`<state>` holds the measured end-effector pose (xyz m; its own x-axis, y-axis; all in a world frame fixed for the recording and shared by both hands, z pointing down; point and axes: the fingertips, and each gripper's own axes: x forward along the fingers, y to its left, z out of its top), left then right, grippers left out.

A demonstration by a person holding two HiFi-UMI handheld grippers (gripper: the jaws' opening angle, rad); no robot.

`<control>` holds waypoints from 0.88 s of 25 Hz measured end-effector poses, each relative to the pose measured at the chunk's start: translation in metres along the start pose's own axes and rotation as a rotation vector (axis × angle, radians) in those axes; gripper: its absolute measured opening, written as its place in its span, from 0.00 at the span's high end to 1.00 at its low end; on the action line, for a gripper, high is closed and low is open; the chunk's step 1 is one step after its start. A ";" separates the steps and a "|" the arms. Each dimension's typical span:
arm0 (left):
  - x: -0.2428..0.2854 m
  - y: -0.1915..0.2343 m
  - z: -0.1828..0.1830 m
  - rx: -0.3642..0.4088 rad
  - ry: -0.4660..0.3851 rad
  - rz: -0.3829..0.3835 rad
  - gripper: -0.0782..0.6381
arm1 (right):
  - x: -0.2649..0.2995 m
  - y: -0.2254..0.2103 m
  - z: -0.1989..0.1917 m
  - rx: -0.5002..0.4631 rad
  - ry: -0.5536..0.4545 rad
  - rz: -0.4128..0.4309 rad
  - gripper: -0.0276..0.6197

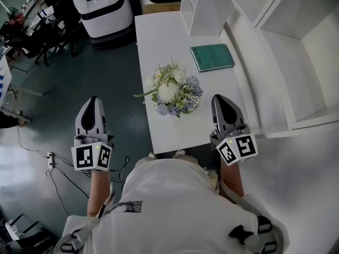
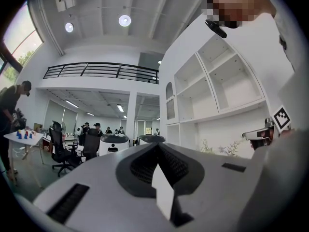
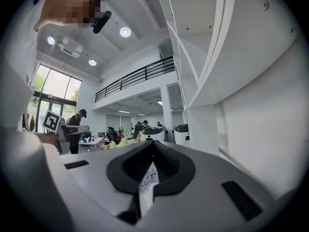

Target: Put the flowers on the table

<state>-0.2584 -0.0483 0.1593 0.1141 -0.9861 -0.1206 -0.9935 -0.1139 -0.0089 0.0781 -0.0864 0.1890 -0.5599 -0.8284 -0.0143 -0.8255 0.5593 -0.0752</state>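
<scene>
1. The bouquet of white and pale lilac flowers with green leaves (image 1: 172,93) lies on the long white rectangular table (image 1: 159,36). It sits in the near half, closer to the table's left edge, and one green sprig reaches out toward that edge. Nothing touches it.
2. The right gripper (image 1: 219,99) hangs over the table's near right corner, just right of the bouquet and clear of it. Its own view shows its two dark padded jaws brought together at the tips, with no object gripped between them.
3. The left gripper (image 1: 94,100) is off the table's left side, above the dark grey-green floor (image 1: 58,94) and well apart from the flowers. Its jaws are also pressed together on nothing.
4. Each gripper carries its white cube with black square markers at the person's end, and both point away from the person in the white shirt (image 1: 169,205).
5. Farther along the table, near its right edge, a flat teal book (image 1: 212,57) lies apart from the bouquet.
6. A white open shelving unit (image 1: 296,62) runs along the table's right side.
7. Beyond the table's far end stand two white rounded machines with black bands (image 1: 103,7).
8. On the floor at left lie a white power strip and thin cables (image 1: 50,159).
9. The left gripper view shows black office chairs (image 2: 60,146), people at desks, and a black balcony railing (image 2: 101,71) above.
</scene>
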 end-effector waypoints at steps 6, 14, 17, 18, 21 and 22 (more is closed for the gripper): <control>0.005 -0.002 -0.004 -0.007 0.025 0.001 0.87 | 0.005 0.002 -0.001 -0.001 0.000 0.010 0.94; 0.010 -0.006 -0.013 -0.015 0.030 -0.002 0.87 | 0.010 -0.003 -0.006 0.008 -0.006 0.017 0.94; 0.013 -0.005 -0.016 -0.020 0.024 0.004 0.87 | 0.013 -0.006 -0.004 0.008 -0.017 0.016 0.94; 0.014 -0.006 -0.017 -0.022 0.028 0.006 0.87 | 0.014 -0.006 -0.004 0.008 -0.018 0.016 0.94; 0.016 -0.009 -0.020 -0.026 0.037 0.008 0.87 | 0.013 -0.008 -0.005 0.008 -0.015 0.015 0.94; 0.017 -0.010 -0.020 -0.028 0.037 0.007 0.87 | 0.013 -0.009 -0.005 0.008 -0.014 0.014 0.94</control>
<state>-0.2468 -0.0661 0.1772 0.1078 -0.9907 -0.0834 -0.9938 -0.1098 0.0195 0.0779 -0.1024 0.1947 -0.5701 -0.8211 -0.0292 -0.8172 0.5703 -0.0829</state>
